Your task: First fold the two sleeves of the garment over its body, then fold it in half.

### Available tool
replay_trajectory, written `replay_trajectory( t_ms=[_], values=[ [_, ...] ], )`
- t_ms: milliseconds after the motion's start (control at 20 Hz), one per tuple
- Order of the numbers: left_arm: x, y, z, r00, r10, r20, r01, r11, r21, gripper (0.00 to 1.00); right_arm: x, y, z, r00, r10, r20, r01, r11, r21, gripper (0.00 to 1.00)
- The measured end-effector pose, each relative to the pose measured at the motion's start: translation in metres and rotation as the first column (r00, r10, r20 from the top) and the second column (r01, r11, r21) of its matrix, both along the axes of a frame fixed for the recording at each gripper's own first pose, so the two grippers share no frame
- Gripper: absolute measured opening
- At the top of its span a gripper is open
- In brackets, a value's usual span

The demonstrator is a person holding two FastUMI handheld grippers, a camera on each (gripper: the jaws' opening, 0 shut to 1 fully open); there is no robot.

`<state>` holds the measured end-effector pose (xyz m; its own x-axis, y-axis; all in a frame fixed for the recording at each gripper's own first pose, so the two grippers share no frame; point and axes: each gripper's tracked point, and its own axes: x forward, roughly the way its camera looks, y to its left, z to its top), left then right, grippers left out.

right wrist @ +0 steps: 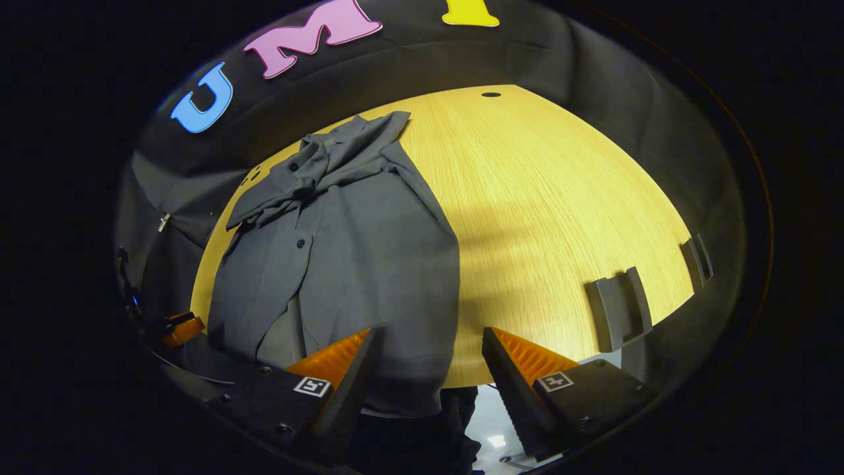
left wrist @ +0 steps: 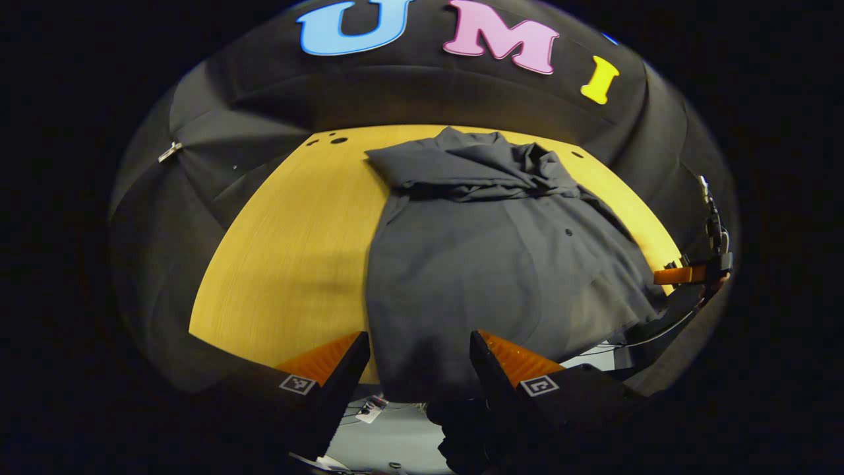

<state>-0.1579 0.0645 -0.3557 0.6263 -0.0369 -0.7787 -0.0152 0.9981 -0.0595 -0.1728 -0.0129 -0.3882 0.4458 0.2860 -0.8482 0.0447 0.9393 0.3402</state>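
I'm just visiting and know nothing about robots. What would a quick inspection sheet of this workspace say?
Surface: wooden table, a few small holes near its far edge.
Job's things: grey shirt laid flat, sleeves bunched over its top, hem hanging over the near edge.
Clutter: two grey brackets at the table's edge.
Grippers: left gripper and right gripper both have jaws open, held at the hem, gripping nothing.
Cables: thin wires beside the table, more on the floor.
Surroundings: black cloth wall around the booth.
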Motion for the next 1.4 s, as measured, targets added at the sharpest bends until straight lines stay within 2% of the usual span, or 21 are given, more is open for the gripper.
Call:
replay_trajectory(
  t_ms=[150,500,650,800,900,950,1000,1100,1200,1250,1400],
  values=[
    [-0.008,0.006,-0.020,0.998,0.019,-0.054,-0.020,1.000,-0.009,0.96,-0.004,0.005,-0.006,1.000,0.010,-0.019,-0.010,1.000,-0.001,0.97],
    [-0.013,0.006,-0.045,0.991,-0.036,-0.126,0.041,0.998,0.038,0.97,-0.008,0.012,-0.012,0.998,0.057,-0.029,-0.057,0.998,-0.027,0.97],
    [-0.010,-0.006,-0.050,0.988,-0.068,-0.139,0.074,0.997,0.039,0.96,-0.009,0.016,-0.015,0.996,0.089,-0.029,-0.092,0.990,-0.111,0.96],
    [-0.001,-0.011,-0.048,0.990,-0.070,-0.124,0.076,0.996,0.044,0.98,-0.012,0.019,-0.021,0.985,0.174,-0.022,-0.174,0.959,-0.222,0.96],
    [0.002,-0.016,-0.047,0.992,-0.069,-0.107,0.074,0.996,0.044,1.00,-0.011,0.022,-0.021,0.982,0.190,-0.006,-0.187,0.957,-0.221,0.97],
    [0.002,-0.020,-0.048,0.992,-0.080,-0.101,0.085,0.996,0.039,0.98,-0.008,0.024,-0.021,0.984,0.180,0.001,-0.175,0.961,-0.215,0.93],
    [0.007,-0.027,-0.047,0.989,-0.115,-0.089,0.119,0.992,0.036,0.88,-0.007,0.030,-0.018,0.983,0.184,0.011,-0.178,0.962,-0.208,0.94],
    [0.018,-0.037,-0.048,0.985,-0.157,-0.073,0.159,0.987,0.027,0.57,0.000,0.040,-0.020,0.973,0.228,0.029,-0.219,0.959,-0.182,0.54],
    [0.026,-0.038,-0.049,0.986,-0.154,-0.066,0.156,0.987,0.027,0.26,0.004,0.048,-0.018,0.967,0.250,0.041,-0.239,0.954,-0.183,0.13],
    [0.028,-0.038,-0.047,0.987,-0.150,-0.062,0.152,0.988,0.018,0.10,0.004,0.047,-0.018,0.964,0.262,0.050,-0.249,0.950,-0.189,0.06],
    [0.032,-0.034,-0.040,0.991,-0.117,-0.066,0.115,0.993,-0.031,0.06,0.007,0.047,-0.009,0.977,0.204,0.059,-0.195,0.972,-0.135,0.06]
  ],
)
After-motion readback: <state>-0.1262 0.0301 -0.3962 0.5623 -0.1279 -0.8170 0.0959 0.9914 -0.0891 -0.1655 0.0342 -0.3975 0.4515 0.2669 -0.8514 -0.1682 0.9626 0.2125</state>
